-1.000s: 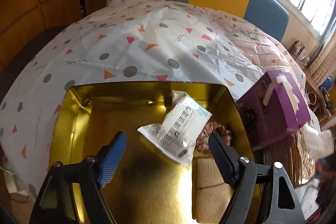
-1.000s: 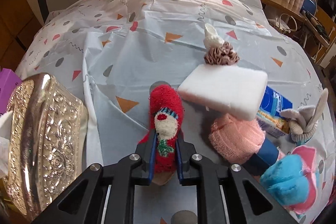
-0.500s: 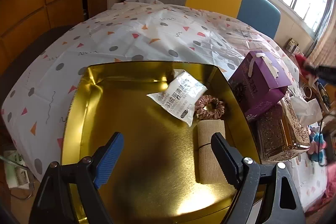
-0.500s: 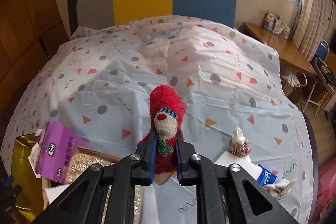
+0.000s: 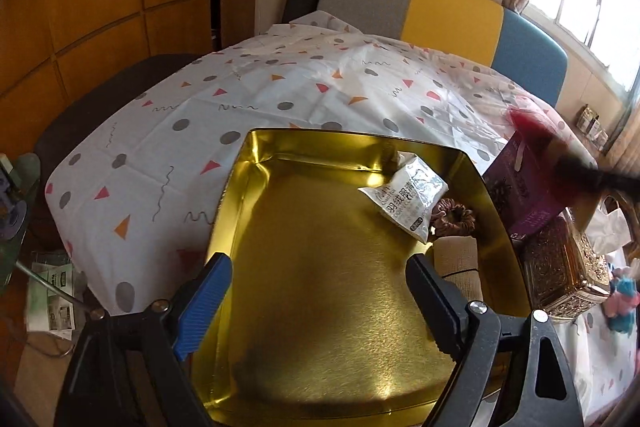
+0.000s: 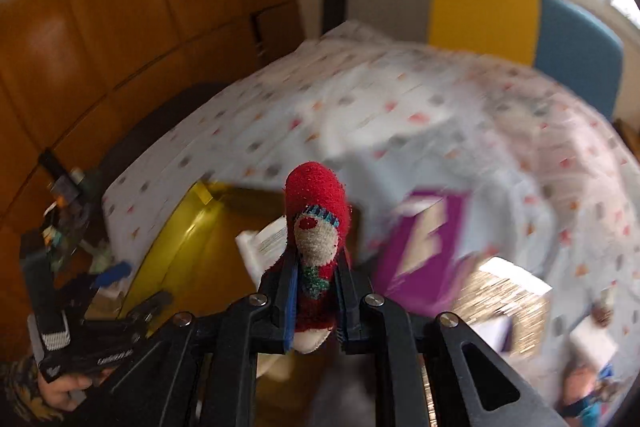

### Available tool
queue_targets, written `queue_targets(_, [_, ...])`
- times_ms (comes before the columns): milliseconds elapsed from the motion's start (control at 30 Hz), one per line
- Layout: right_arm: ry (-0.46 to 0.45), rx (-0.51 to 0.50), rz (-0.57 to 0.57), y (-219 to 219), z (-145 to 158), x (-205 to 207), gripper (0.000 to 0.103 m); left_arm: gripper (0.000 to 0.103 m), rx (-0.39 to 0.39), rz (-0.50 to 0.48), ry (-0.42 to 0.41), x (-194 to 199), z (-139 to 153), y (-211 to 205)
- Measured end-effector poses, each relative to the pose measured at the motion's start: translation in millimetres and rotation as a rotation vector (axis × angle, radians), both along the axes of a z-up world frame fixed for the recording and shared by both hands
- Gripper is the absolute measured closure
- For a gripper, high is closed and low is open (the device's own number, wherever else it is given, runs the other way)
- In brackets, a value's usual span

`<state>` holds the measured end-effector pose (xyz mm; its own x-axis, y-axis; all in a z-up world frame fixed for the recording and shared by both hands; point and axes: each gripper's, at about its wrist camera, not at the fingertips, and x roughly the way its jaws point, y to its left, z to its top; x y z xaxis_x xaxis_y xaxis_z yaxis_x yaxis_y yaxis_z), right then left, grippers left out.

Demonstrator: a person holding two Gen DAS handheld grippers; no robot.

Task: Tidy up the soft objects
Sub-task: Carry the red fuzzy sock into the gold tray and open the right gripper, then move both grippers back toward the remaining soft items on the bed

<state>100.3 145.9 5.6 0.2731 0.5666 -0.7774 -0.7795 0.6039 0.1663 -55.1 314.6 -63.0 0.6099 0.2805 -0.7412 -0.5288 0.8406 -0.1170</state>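
My right gripper is shut on a red Santa sock, carried in the air above the table. It shows as a red blur at the right of the left wrist view. A gold tray holds a white packet, a brown scrunchie and a folded beige cloth. My left gripper hangs over the tray's near half, its jaws opening with nothing between them. The right wrist view is smeared, with the tray below and left of the sock.
A purple box and an ornate gold tissue box stand against the tray's right side. Pink and blue soft toys lie further right. A patterned tablecloth covers the table; a grey, yellow and blue chair back stands behind.
The right gripper lifted the sock off the table and swung it left, towards the tray. The left gripper drew back from the packet, and more of the tray shows.
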Motion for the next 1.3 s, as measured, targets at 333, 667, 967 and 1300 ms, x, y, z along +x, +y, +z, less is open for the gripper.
queue_targets(333, [0.254, -0.048, 0.009, 42.7, -94.5, -35.2, 0.082, 0.013, 0.035, 0.018, 0.006, -13.4, -2.6, -3.6])
queue_targets(667, [0.193, -0.022, -0.047, 13.4, -86.8, -45.1, 0.065, 0.013, 0.05, -0.01, 0.008, -14.4, -3.5, -17.3])
queue_targets(967, [-0.108, -0.003, -0.085, -27.6, -42.3, -68.9, 0.065, 0.012, 0.122, -0.076, -0.043, -14.7, 21.1, -44.7])
queue_targets(1300, [-0.289, 0.002, -0.188, -94.5, -12.9, -68.0, 0.065, 0.012, 0.159, -0.188, -0.064, -9.8, 38.1, -85.8])
